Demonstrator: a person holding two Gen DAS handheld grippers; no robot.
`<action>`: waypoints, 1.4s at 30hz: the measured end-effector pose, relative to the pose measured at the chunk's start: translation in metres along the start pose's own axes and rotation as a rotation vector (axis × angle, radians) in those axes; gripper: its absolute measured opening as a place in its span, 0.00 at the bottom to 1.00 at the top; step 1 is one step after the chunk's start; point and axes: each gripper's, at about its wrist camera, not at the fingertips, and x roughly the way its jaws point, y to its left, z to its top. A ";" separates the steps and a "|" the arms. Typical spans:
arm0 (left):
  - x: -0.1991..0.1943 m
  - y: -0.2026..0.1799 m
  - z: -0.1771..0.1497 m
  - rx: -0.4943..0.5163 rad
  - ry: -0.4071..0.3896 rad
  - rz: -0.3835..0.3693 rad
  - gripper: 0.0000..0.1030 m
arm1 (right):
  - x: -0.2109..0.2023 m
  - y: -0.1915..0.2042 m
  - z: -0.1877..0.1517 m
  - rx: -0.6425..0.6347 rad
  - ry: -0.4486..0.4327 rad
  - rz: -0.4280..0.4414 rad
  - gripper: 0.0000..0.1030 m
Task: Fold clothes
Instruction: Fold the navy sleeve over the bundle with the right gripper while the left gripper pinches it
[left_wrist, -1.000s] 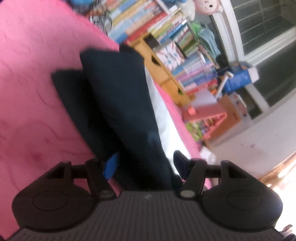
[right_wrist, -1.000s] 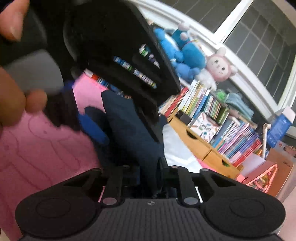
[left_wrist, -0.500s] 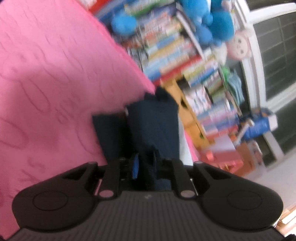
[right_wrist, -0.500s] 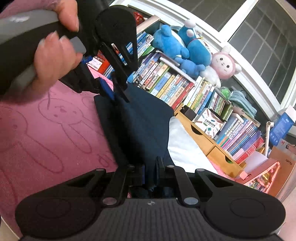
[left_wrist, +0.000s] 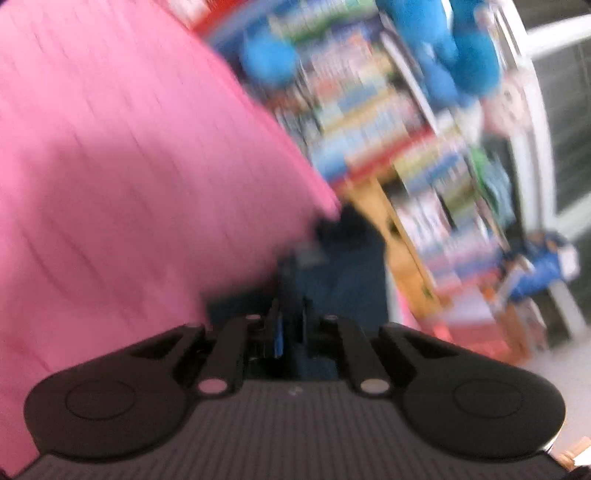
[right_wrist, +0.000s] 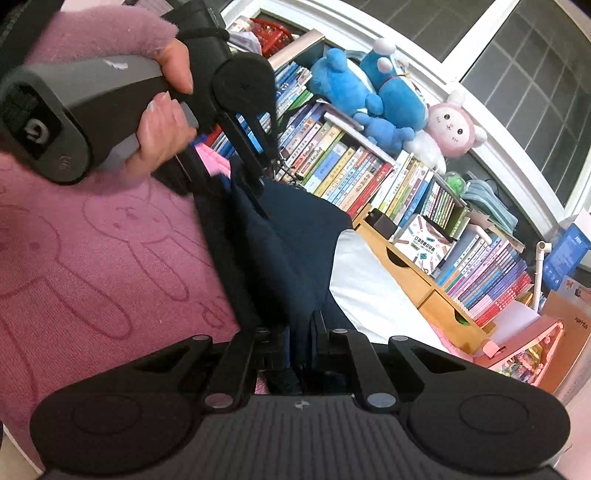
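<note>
Bed: pink blanket (right_wrist: 92, 266) embossed with rabbits. Navy garment (right_wrist: 291, 258) lies along its edge over a white sheet (right_wrist: 369, 291). Left gripper (right_wrist: 243, 184) fingers pinched shut on the garment's far end; right gripper (right_wrist: 299, 343) fingers clamp its near end. Alongside: bookshelf (right_wrist: 369, 177), plush toys (right_wrist: 369, 92), window (right_wrist: 535, 74).

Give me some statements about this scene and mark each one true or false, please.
1. The right hand-held gripper is shut on the dark navy garment. True.
2. The garment lies on a green blanket. False: the blanket is pink, with a rabbit pattern.
3. The left hand-held gripper grips the far end of the garment. True.
4. The shelf behind holds only books. False: blue plush toys and a pink plush rabbit sit above the books.
5. A hand holds the left hand-held gripper. True.
</note>
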 end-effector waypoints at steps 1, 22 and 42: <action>-0.006 0.002 0.008 -0.001 -0.042 0.049 0.07 | 0.000 0.000 0.000 0.002 0.001 0.000 0.11; -0.043 -0.007 -0.063 0.039 0.273 -0.151 0.30 | -0.049 -0.008 -0.005 0.006 0.013 0.036 0.41; -0.069 -0.004 -0.040 -0.016 0.185 -0.180 0.37 | 0.031 -0.103 -0.078 -0.258 0.253 -0.241 0.21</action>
